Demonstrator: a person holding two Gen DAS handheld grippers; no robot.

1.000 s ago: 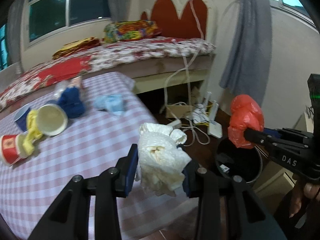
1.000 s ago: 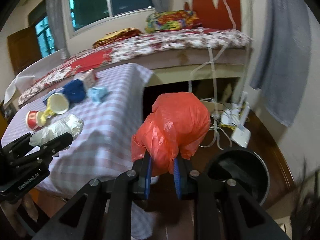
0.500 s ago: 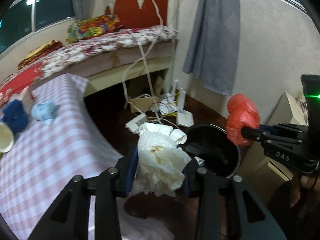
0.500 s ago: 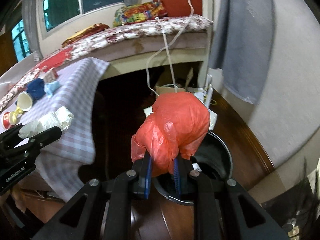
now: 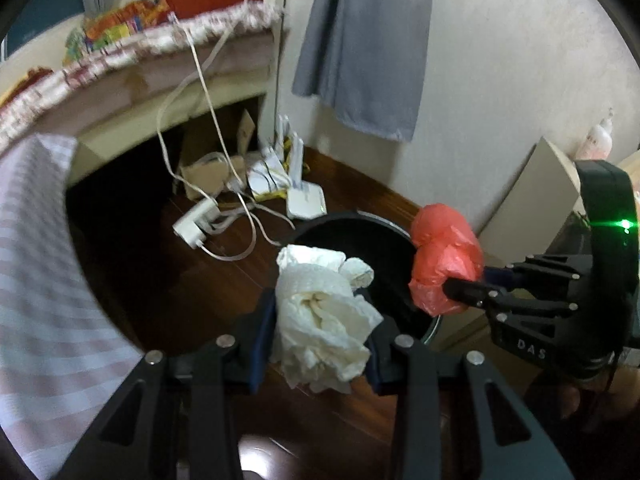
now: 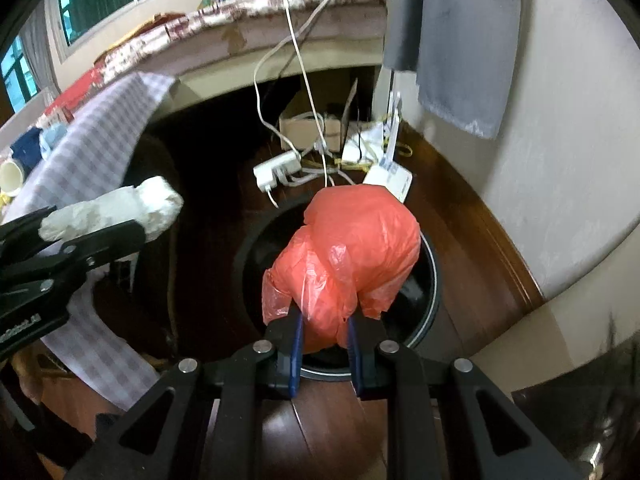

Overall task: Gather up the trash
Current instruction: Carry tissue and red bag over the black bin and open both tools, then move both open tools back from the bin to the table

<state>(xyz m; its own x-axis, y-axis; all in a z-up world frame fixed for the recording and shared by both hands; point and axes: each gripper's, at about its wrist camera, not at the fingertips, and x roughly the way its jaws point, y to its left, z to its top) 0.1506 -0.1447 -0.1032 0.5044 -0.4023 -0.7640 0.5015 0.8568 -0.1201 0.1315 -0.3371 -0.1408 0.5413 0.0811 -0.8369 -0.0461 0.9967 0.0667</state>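
Crumpled white tissue (image 5: 320,312) pinched in left claw (image 5: 320,328), red plastic bag (image 6: 344,260) pinched in right claw (image 6: 323,344), black bin (image 6: 428,280) mostly hidden behind

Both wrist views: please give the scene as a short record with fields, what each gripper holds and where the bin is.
left gripper: shut on crumpled white paper
right gripper: shut on red plastic bag
black bin: on the wooden floor, open, below both grippers
red plastic bag position: over the bin mouth
paper position: near the bin rim
still on the checked cloth: cup, blue items
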